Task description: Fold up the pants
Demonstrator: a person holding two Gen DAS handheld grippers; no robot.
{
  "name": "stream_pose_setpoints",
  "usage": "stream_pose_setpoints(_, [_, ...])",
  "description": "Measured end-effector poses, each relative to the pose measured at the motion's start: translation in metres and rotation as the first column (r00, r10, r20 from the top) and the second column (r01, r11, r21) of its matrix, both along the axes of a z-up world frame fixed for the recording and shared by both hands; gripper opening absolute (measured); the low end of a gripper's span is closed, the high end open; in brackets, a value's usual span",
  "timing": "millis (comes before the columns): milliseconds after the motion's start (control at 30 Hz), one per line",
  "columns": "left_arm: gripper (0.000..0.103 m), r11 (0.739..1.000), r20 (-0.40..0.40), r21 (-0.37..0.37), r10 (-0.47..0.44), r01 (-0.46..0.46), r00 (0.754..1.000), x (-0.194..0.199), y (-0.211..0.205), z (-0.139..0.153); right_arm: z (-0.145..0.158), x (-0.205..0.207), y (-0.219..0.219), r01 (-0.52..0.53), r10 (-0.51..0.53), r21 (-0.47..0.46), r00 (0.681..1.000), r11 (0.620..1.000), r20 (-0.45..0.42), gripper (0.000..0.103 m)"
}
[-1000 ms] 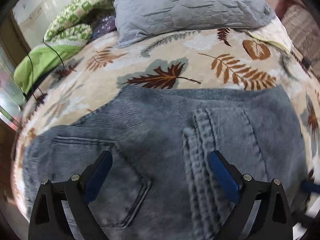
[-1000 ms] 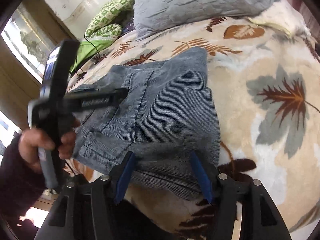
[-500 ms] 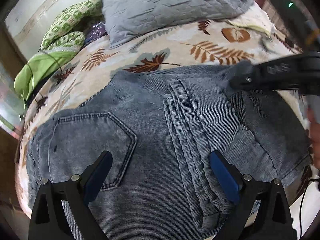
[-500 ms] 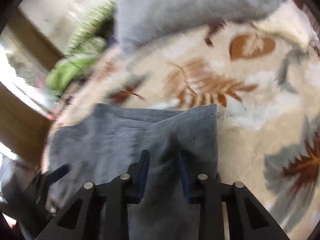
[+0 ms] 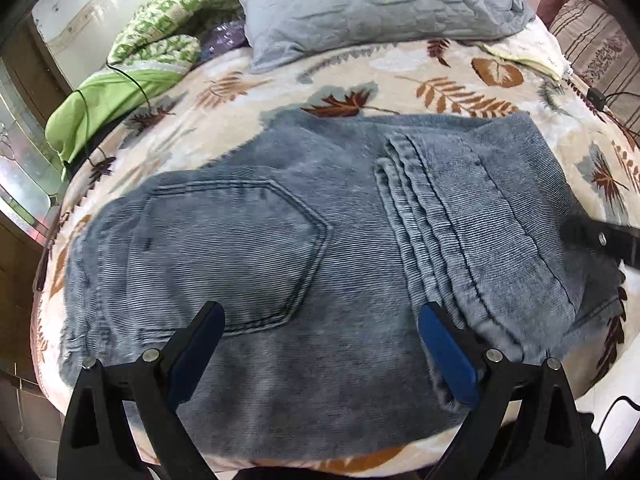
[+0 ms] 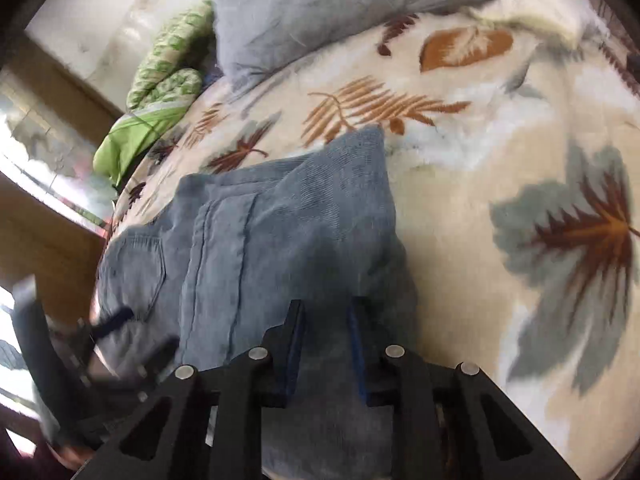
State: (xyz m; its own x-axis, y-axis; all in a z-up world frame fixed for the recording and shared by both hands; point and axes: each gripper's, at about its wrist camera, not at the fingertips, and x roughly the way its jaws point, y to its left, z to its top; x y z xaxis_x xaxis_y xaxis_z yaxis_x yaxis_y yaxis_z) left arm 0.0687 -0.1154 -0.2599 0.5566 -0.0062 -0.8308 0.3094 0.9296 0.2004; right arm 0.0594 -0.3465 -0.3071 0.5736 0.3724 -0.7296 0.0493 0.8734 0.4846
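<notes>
Folded blue-grey corduroy pants [image 5: 304,248] lie flat on the leaf-print bed, back pocket on the left, hems stacked on the right. My left gripper [image 5: 320,344] is open and empty, hovering over the near edge of the pants. In the right wrist view the same pants [image 6: 280,232] fill the middle. My right gripper [image 6: 324,320] is nearly closed, its blue pads pinching the pants' right edge; its black fingers also show at the right of the left wrist view [image 5: 600,236].
A grey quilted pillow [image 5: 368,4] lies at the head of the bed. A green patterned blanket [image 5: 144,56] with a black cable lies at back left. A striped cushion [image 5: 600,44] sits at back right. The bed's front edge is just below the pants.
My right gripper swung from the near edge to the right edge of the pants and closed on the fabric. My left gripper pulled back a little and stayed open.
</notes>
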Motion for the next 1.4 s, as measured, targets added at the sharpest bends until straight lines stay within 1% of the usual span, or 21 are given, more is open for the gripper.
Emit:
stream_pose_setpoints(33, [0.098, 1.0, 0.009, -0.007, 0.006, -0.006, 1.0, -0.002, 0.004, 0.004, 0.005, -0.006, 0.004, 0.002, -0.002, -0.025, 1.0, 1.0, -0.005, 0.025])
stream_pose_setpoints(100, [0.098, 0.999, 0.024, -0.037, 0.025, -0.024, 0.999, -0.007, 0.016, 0.015, 0.018, -0.016, 0.01, -0.009, 0.009, -0.036, 1.0, 0.999, 0.003, 0.027])
stream_pose_setpoints(133, [0.098, 0.998, 0.037, -0.053, 0.042, -0.04, 0.998, -0.01, 0.025, 0.021, 0.026, -0.02, 0.015, -0.018, 0.019, -0.039, 1.0, 0.999, 0.02, 0.027])
stream_pose_setpoints(267, [0.098, 0.992, 0.081, -0.074, 0.113, -0.107, 0.99, -0.019, 0.06, 0.04, 0.064, -0.033, 0.04, -0.05, 0.058, -0.078, 0.993, 0.996, 0.103, 0.027])
stream_pose_setpoints(333, [0.098, 0.983, 0.088, -0.09, 0.166, -0.158, 0.982, -0.023, 0.087, 0.047, 0.082, -0.04, 0.055, -0.07, 0.081, -0.076, 0.987, 0.995, 0.142, 0.027])
stream_pose_setpoints(400, [0.098, 0.971, 0.087, -0.108, 0.221, -0.212, 0.971, -0.028, 0.115, 0.049, 0.092, -0.042, 0.073, -0.091, 0.101, -0.066, 0.982, 0.994, 0.158, 0.027])
stream_pose_setpoints(467, [0.098, 0.954, 0.079, -0.123, 0.285, -0.274, 0.955, -0.035, 0.147, 0.049, 0.099, -0.046, 0.088, -0.112, 0.121, -0.062, 0.977, 0.992, 0.173, 0.028])
stream_pose_setpoints(500, [0.098, 0.947, 0.074, -0.128, 0.306, -0.295, 0.949, -0.039, 0.159, 0.047, 0.102, -0.047, 0.099, -0.124, 0.134, -0.063, 0.974, 0.99, 0.181, 0.03])
stream_pose_setpoints(533, [0.098, 0.936, 0.067, -0.134, 0.337, -0.326, 0.939, -0.043, 0.177, 0.046, 0.103, -0.049, 0.108, -0.136, 0.146, -0.065, 0.971, 0.989, 0.187, 0.036])
stream_pose_setpoints(567, [0.098, 0.929, 0.064, -0.136, 0.354, -0.344, 0.933, -0.046, 0.186, 0.043, 0.103, -0.051, 0.117, -0.147, 0.157, -0.066, 0.969, 0.987, 0.192, 0.04])
stream_pose_setpoints(600, [0.098, 0.918, 0.061, -0.139, 0.382, -0.371, 0.922, -0.05, 0.203, 0.041, 0.103, -0.051, 0.127, -0.159, 0.17, -0.068, 0.966, 0.985, 0.193, 0.052])
stream_pose_setpoints(633, [0.098, 0.911, 0.059, -0.14, 0.398, -0.387, 0.915, -0.052, 0.212, 0.039, 0.101, -0.051, 0.135, -0.171, 0.182, -0.072, 0.965, 0.983, 0.19, 0.061])
stream_pose_setpoints(700, [0.098, 0.891, 0.055, -0.149, 0.441, -0.429, 0.896, -0.058, 0.236, 0.035, 0.098, -0.051, 0.149, -0.194, 0.207, -0.089, 0.963, 0.977, 0.175, 0.061])
stream_pose_setpoints(800, [0.098, 0.867, 0.051, -0.164, 0.484, -0.471, 0.874, -0.061, 0.259, 0.031, 0.094, -0.045, 0.172, -0.223, 0.242, -0.142, 0.96, 0.965, 0.139, 0.061])
stream_pose_setpoints(900, [0.098, 0.849, 0.049, -0.177, 0.513, -0.498, 0.857, -0.06, 0.272, 0.028, 0.093, -0.041, 0.19, -0.244, 0.271, -0.206, 0.956, 0.948, 0.113, 0.061])
stream_pose_setpoints(1000, [0.098, 0.842, 0.047, -0.185, 0.522, -0.506, 0.851, -0.059, 0.275, 0.027, 0.094, -0.039, 0.203, -0.266, 0.299, -0.242, 0.948, 0.933, 0.108, 0.061])
stream_pose_setpoints(1067, [0.098, 0.845, 0.055, -0.186, 0.518, -0.501, 0.853, -0.056, 0.275, 0.028, 0.095, -0.038, 0.212, -0.275, 0.312, -0.263, 0.944, 0.925, 0.11, 0.061])
stream_pose_setpoints(1200, [0.098, 0.858, 0.099, -0.165, 0.505, -0.486, 0.858, -0.056, 0.27, 0.036, 0.099, -0.038, 0.22, -0.287, 0.328, -0.27, 0.937, 0.919, 0.117, 0.061])
stream_pose_setpoints(1400, [0.098, 0.858, 0.108, -0.176, 0.504, -0.483, 0.857, -0.056, 0.268, 0.04, 0.106, -0.036, 0.231, -0.295, 0.34, -0.278, 0.932, 0.914, 0.127, 0.061])
